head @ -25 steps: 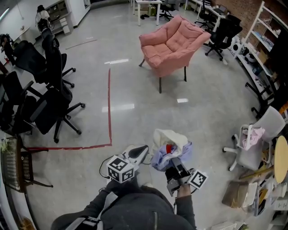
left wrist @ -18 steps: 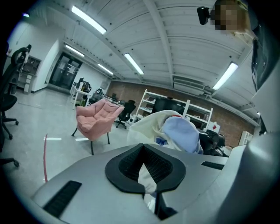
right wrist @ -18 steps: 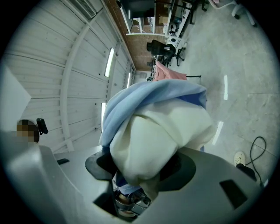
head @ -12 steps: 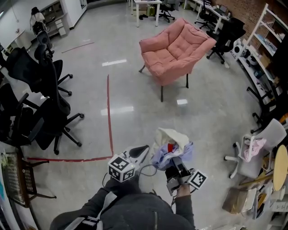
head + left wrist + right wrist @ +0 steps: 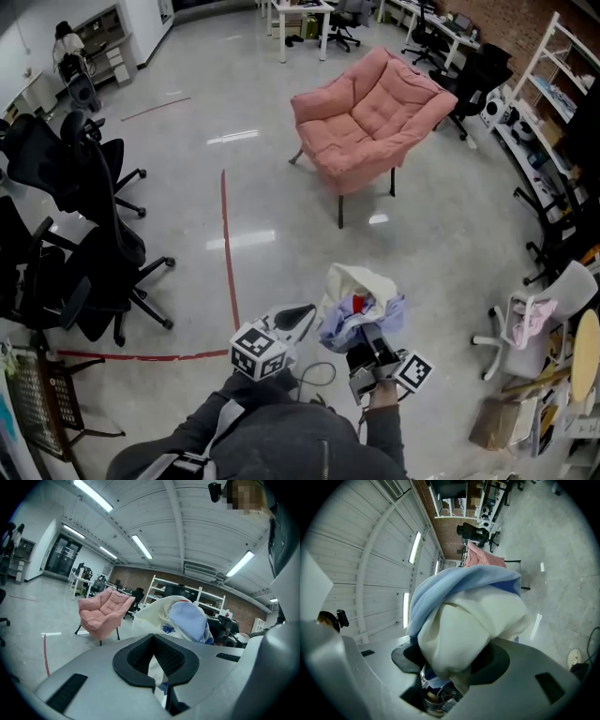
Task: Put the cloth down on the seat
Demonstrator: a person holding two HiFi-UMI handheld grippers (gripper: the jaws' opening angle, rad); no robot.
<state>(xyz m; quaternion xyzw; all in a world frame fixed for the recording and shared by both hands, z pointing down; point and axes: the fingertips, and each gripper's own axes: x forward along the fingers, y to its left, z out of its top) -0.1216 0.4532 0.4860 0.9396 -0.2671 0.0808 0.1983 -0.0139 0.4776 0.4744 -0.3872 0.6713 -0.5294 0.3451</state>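
Since the pink armchair sits larger and lower in the head view than a second ago, the carry is closing on it. This is approach, not placement. The red floor tape has slid back toward the grippers too, same story.

Right gripper: clenched on the cloth. Its own view shows the cream-and-blue bundle filling the jaws and bulging out over the tips. The jaws stand wide because the wad is thick. Grip unchanged over the last second.

Left gripper: jaws a narrow slit apart, nothing visibly pinched. The cloth shows through the slit and above the tips, so it's just ahead of that gripper and to its right. I read it as not gripped. In the head view the left tips sit just beside the bundle's edge, not clearly touching.

Cloth position: up off the floor, bunched at the right gripper's tips, with a red bit showing on top of the wad. The seat is well ahead of both grippers, roughly straight on, with nothing on it.

Implication: only distance is gained, and the put-down itself isn't started. Remaining as I see it: get the bundle over the seat cushion, lower it, release. Watch item: loose blue folds hang off the wad's left side and could catch the chair's front edge before the wad clears it.
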